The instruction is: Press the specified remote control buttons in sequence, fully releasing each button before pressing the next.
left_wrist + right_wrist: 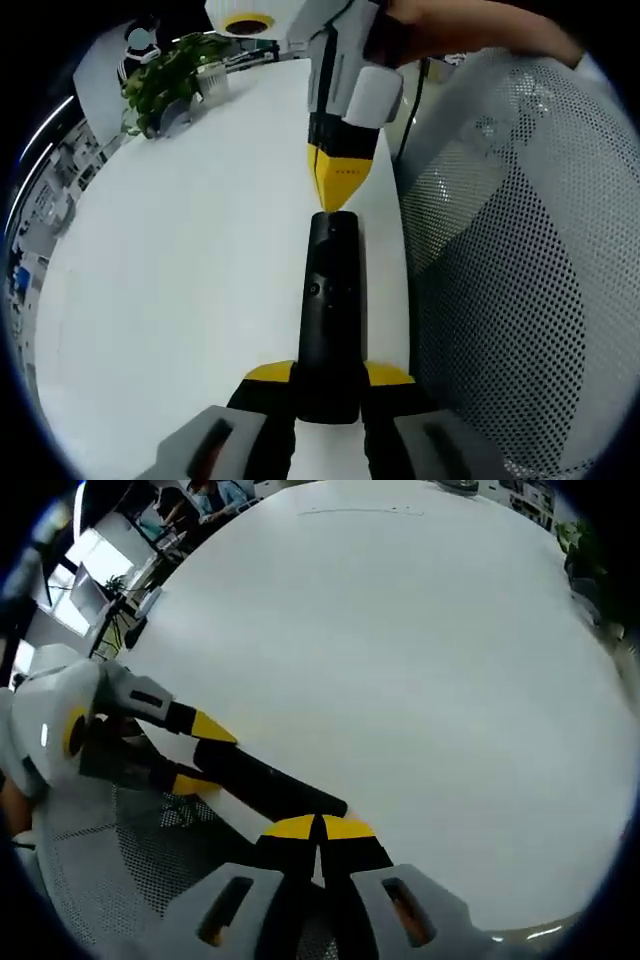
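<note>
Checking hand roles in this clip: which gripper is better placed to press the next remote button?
Probably right: the right gripper, shut, points at the remote's far end, while the left gripper holds it.

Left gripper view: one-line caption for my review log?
Left gripper clamps a black remote above the white table while the right gripper meets its far end.

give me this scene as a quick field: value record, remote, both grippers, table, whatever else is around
remote: black remote control, held over the table's edge
left gripper: shut on the remote's near end
right gripper: jaws shut, tips at the remote's far end
table: white table
plant: green plant at the far side
chair: mesh chair beside the table
</note>
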Motion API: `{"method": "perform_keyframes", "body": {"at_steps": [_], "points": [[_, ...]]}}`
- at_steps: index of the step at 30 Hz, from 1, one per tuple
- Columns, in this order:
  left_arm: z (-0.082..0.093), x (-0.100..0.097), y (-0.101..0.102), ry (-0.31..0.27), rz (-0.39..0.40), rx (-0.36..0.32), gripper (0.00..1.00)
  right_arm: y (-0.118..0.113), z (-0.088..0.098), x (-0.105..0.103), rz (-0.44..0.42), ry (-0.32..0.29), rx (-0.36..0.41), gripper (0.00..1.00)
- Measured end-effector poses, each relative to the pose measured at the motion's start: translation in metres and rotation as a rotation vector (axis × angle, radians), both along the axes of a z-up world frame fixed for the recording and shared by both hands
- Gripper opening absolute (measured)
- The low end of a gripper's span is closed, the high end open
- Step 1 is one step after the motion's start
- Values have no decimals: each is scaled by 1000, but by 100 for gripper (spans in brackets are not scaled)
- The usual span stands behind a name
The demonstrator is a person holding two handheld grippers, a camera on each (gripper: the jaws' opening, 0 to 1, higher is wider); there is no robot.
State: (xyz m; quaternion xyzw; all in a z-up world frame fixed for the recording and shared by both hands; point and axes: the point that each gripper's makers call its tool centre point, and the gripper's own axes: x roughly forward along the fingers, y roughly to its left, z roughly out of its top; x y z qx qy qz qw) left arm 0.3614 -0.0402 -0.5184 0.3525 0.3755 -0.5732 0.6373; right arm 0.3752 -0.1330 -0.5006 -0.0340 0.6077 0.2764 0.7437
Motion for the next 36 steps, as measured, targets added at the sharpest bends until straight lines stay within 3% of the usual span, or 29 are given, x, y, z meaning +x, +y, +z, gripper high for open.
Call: {"method": "perform_keyframes", "body": {"at_steps": [14,21,36], "points": [[-1,0,0,3,-1,-3,24,-2,-9,0,-3,25,-8,0],[-1,0,0,6,-1,-6,24,-3,-14,-4,29,24,-47,0],[0,0,0,7,0,-8,24,-2,-11,-4,10,27,-28,0]]}}
